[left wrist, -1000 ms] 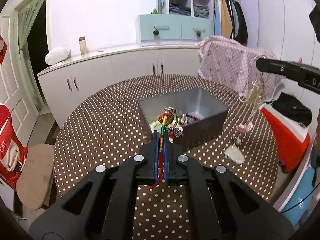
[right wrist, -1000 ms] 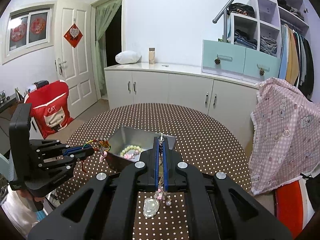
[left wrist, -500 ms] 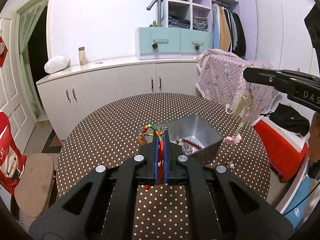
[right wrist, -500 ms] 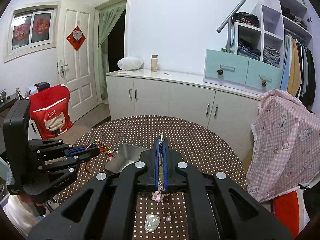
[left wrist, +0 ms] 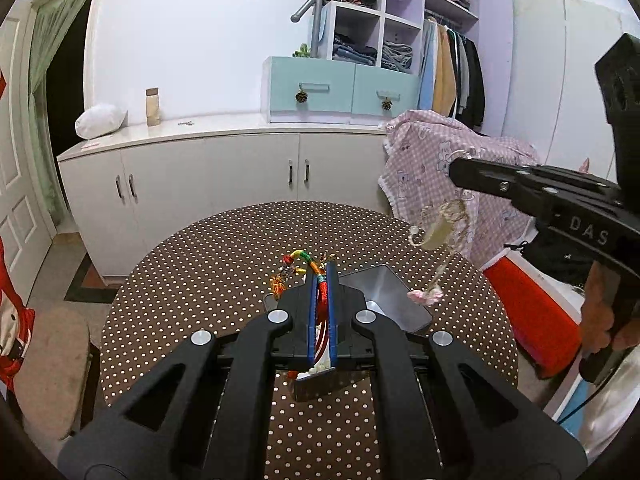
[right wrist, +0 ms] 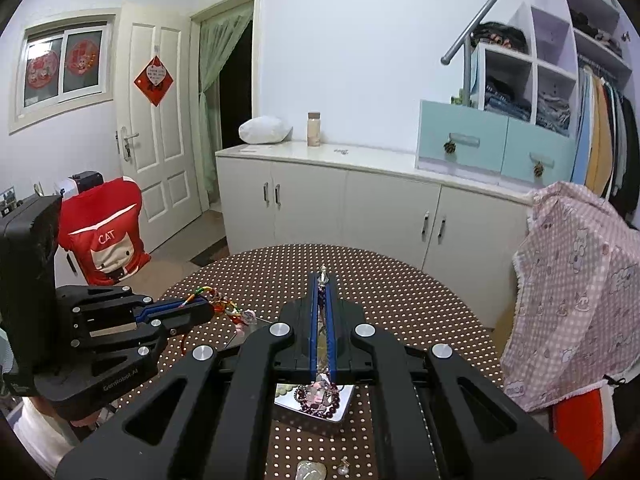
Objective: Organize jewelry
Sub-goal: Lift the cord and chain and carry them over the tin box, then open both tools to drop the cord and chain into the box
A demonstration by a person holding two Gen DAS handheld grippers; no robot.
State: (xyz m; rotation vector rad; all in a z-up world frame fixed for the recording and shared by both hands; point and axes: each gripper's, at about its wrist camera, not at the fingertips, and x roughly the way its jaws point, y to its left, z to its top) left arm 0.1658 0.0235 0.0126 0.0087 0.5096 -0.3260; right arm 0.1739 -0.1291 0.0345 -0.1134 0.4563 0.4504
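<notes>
My left gripper (left wrist: pixel 320 271) is shut on a multicoloured braided cord bracelet (left wrist: pixel 307 259), whose charms dangle past the tips above the brown dotted table (left wrist: pixel 208 280). In the right wrist view that gripper (right wrist: pixel 202 309) comes in from the left with the bracelet (right wrist: pixel 218 303) hanging from it. My right gripper (right wrist: pixel 322 280) is shut on a thin necklace (right wrist: pixel 322 277). The left wrist view shows this gripper (left wrist: pixel 454 170) high at the right, with the necklace (left wrist: pixel 440 228) swinging below it, pink beads at its low end. A steel tray (left wrist: pixel 384 288) holding bead strings lies under both grippers.
A pale flat pendant (right wrist: pixel 310 470) and a small charm (right wrist: pixel 343 469) lie on the table near its front edge. A chair draped in pink cloth (right wrist: pixel 572 280) stands right of the table, a red-covered chair (right wrist: pixel 104 236) at its left. White cabinets (right wrist: pixel 360 208) run along the back.
Both grippers have risen and drawn back from the tray, lifting the bracelet and the necklace clear of it. The necklace now hangs free in the air.
</notes>
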